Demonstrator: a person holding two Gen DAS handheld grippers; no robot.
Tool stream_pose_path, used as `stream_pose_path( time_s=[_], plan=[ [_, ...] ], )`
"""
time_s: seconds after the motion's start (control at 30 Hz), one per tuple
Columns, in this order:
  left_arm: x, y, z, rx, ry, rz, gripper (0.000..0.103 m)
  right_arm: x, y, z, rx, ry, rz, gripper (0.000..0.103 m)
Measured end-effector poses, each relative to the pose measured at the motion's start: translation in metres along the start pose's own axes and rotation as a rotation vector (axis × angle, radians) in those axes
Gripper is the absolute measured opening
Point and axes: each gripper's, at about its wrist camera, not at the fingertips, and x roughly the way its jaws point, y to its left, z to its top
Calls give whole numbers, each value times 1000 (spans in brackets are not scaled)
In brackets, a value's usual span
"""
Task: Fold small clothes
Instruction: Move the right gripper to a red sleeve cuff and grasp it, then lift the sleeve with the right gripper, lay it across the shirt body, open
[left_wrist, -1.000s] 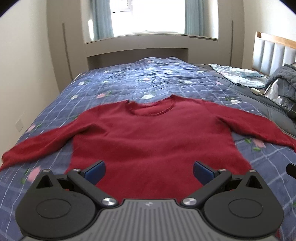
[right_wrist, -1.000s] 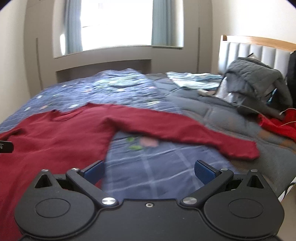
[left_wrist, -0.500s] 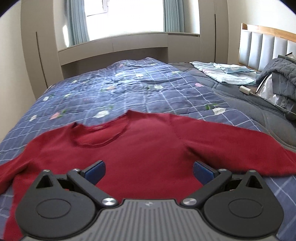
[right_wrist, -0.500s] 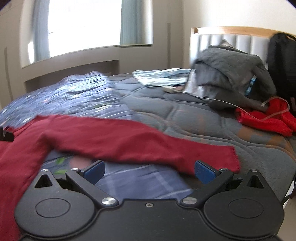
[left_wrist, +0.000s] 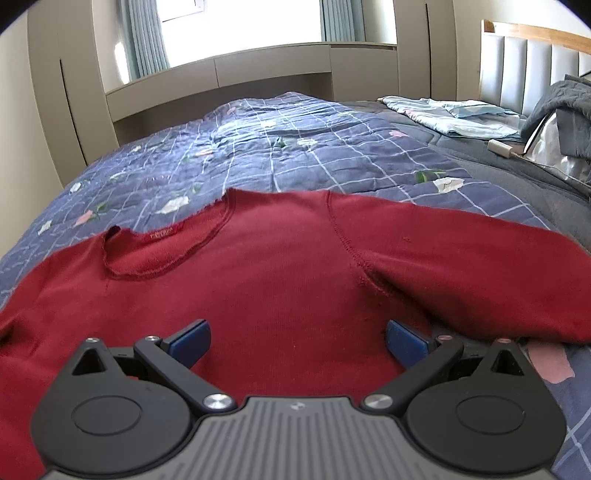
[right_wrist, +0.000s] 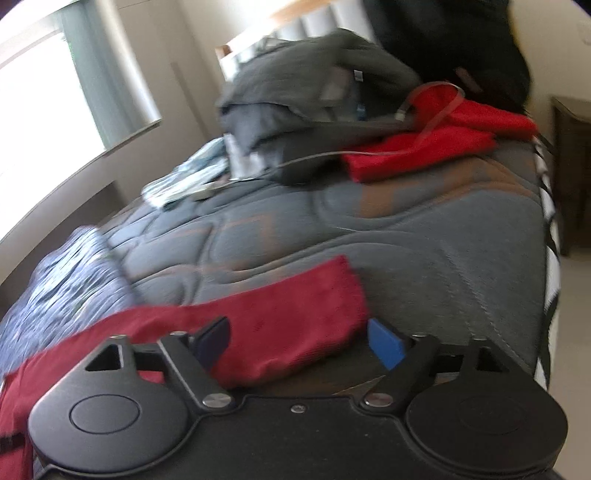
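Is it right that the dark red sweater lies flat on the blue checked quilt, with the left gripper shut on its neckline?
Not quite. In the left wrist view the left gripper is open above the chest of the sweater, holding nothing. The sweater does lie flat on the quilt.

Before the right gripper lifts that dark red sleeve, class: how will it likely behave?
The sleeve, lying between the closing right gripper pads, looks like soft knit, so it will probably droop. It joins the sweater, so the body may drag along. Its fuzzy surface should resist slipping.

One dark red sweater (left_wrist: 280, 280), one bed (left_wrist: 295, 147), one grey jacket (right_wrist: 303, 85), one bright red garment (right_wrist: 436, 144), two tools (left_wrist: 297, 341).
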Motion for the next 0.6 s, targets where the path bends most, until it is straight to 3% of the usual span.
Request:
stream_pose_path(
  time_s=[0.2,0.37,0.4,0.6],
  plan=[
    [-3,6,6,-8,15,3,103,11,-7,0,60,41,-87,57],
    [-15,27,23,-24,52,91,103,20,-9,5,83,44,-134,13],
    [-19,36,27,-48,59,85,103,21,-9,7,82,41,-137,8],
    [-47,102,46,-208,81,-34,103,12,16,33,19,-22,-58,6]
  ],
)
